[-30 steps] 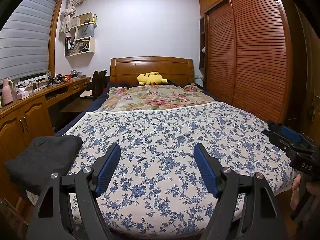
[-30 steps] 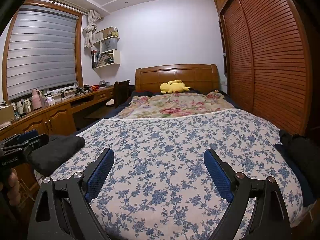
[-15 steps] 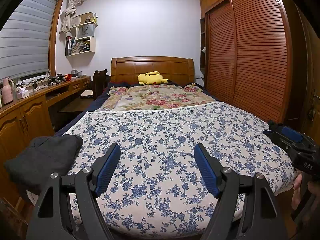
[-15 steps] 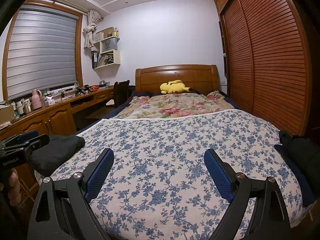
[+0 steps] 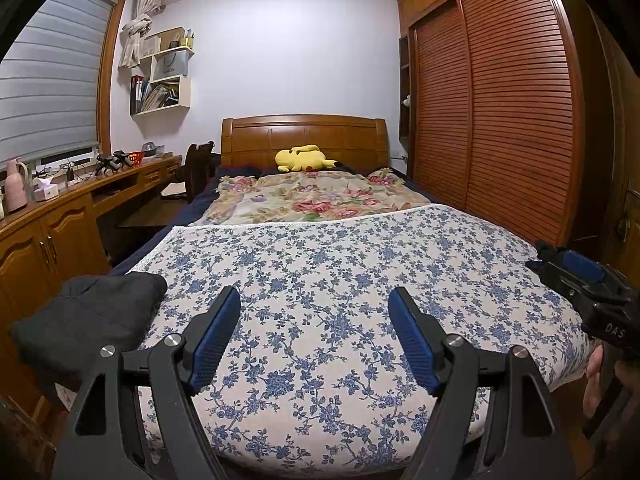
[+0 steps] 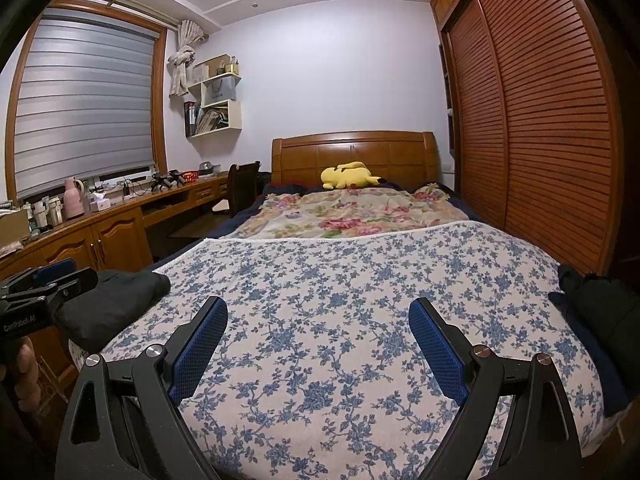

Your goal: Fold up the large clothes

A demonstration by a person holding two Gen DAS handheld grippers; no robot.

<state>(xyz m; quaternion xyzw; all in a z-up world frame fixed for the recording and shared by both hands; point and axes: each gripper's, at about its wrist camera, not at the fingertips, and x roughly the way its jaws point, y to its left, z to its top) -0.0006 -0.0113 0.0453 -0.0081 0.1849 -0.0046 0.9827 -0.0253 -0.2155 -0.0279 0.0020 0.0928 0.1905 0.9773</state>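
Note:
A dark grey garment (image 5: pixel 88 316) lies bunched at the near left corner of the bed, also in the right wrist view (image 6: pixel 116 300). Another dark garment (image 6: pixel 600 316) lies at the near right edge of the bed. My left gripper (image 5: pixel 314 300) is open and empty, held above the foot of the blue-flowered bedspread (image 5: pixel 340 272), right of the grey garment. My right gripper (image 6: pixel 316 308) is open and empty over the same bedspread (image 6: pixel 360 280), between the two garments. Each gripper shows at the edge of the other's view.
A wooden desk and cabinets (image 5: pixel 52 232) run along the left wall. A slatted wardrobe (image 5: pixel 500 120) stands close on the right. A floral quilt (image 5: pixel 316 196) and a yellow plush toy (image 5: pixel 304 158) lie by the headboard.

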